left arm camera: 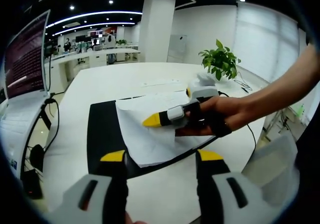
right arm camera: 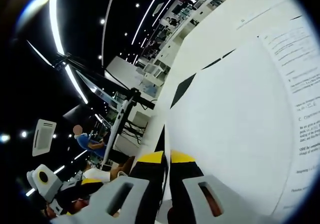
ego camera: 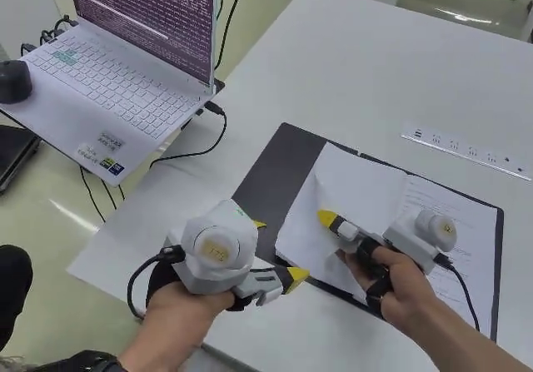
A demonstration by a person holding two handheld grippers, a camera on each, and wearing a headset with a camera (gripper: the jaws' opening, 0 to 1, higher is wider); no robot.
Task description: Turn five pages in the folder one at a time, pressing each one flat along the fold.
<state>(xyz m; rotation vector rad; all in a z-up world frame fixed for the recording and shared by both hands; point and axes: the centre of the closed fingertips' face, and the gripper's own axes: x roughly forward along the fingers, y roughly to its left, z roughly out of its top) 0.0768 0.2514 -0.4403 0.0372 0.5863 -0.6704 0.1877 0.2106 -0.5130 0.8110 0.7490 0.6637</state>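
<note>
Well, the folder [ego camera: 275, 164] lay open on the counter [ego camera: 375, 72]. The right claw [ego camera: 327, 217], pressed together, sat on a half-turned page [ego camera: 358, 189]; the left claw [ego camera: 277, 250] hung spread wide. That page was not yet pressed flat. How many were done, I could not tell.

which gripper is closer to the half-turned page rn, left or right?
Right. The right gripper sits over the page with its jaws closed. The left gripper is back at the near edge of the folder, jaws open, short of the paper.

Laptop screen [ego camera: 150, 10], folder page [ego camera: 454, 222] print: too small, unreadable.
</note>
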